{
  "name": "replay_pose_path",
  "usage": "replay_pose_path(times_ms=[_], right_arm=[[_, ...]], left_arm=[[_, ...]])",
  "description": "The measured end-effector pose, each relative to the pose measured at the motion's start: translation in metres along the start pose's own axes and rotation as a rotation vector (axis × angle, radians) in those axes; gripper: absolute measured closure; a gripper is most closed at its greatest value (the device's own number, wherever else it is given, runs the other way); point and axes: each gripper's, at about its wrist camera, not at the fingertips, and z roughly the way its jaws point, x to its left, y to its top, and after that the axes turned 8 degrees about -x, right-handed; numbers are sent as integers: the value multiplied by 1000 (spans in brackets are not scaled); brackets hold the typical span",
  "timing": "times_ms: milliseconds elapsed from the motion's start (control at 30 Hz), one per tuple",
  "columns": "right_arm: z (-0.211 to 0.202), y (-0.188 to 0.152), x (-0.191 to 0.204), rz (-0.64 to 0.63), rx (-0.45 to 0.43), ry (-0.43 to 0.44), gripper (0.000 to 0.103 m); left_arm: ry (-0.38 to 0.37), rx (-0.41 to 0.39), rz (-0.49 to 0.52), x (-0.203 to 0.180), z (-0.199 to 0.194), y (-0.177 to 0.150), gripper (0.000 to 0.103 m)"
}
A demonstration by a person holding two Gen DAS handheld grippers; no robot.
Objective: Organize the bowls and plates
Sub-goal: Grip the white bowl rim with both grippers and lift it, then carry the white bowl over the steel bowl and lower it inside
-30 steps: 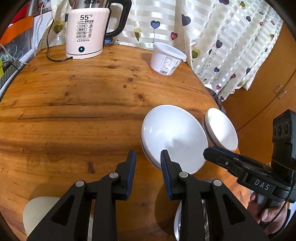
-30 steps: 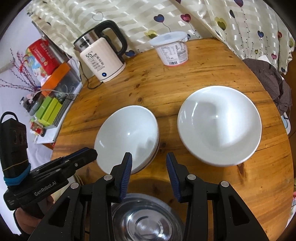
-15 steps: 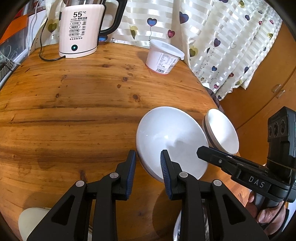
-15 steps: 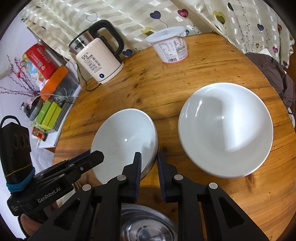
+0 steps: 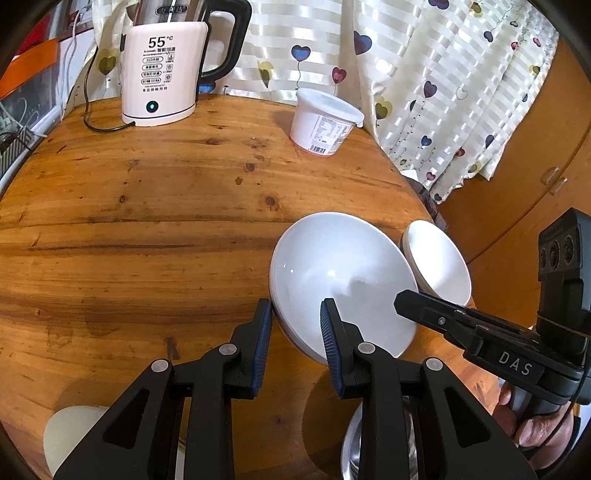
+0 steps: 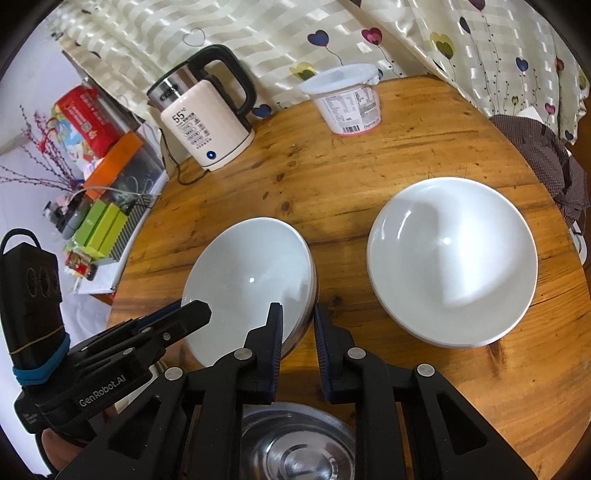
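The round wooden bench fills both views, with a heart-print curtain hanging behind it; against that curtain stands a pale electric kettle at the back left, and a lidded white tub sits well apart from it at the back.

On the near half of the bench we see two white bowls side by side but not touching: the right white bowl lies alone toward the bench's right edge; the left white bowl shows layered rims and seems to be a stack, though we cannot count the pieces. A steel bowl sits at the near edge, just below the fingers in the right wrist view.

The right gripper has just been closing; its fingers are now narrow and clamp the near right rim of the left white bowl, one pad inside the bowl and one outside.

The left gripper straddles that same bowl's near rim on the other side; its fingers stand a modest gap apart, one outside and one over the inside, and the pads look clear of the rim, though the angle makes that hard to confirm.
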Motion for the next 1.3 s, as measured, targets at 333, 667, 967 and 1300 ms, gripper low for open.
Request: replay_pose_path(times_ms=[333,667,967,1300], right_arm=[[-30,-4,12,-19,-45,-2,86],[-66,-17,23,-27,-89,-11,86],[-92,-36,26,-18,-107,-21,86],[-108,-63,23,-2,-96,-39,86]], left_arm=[[-5,-41,24,-11,-27,-1,75],[-17,-73,51,-27,-55,-10,75],[-32,-73,71,-39,-75,-28,75],[-38,-34,80,-47,-78,-53,75]])
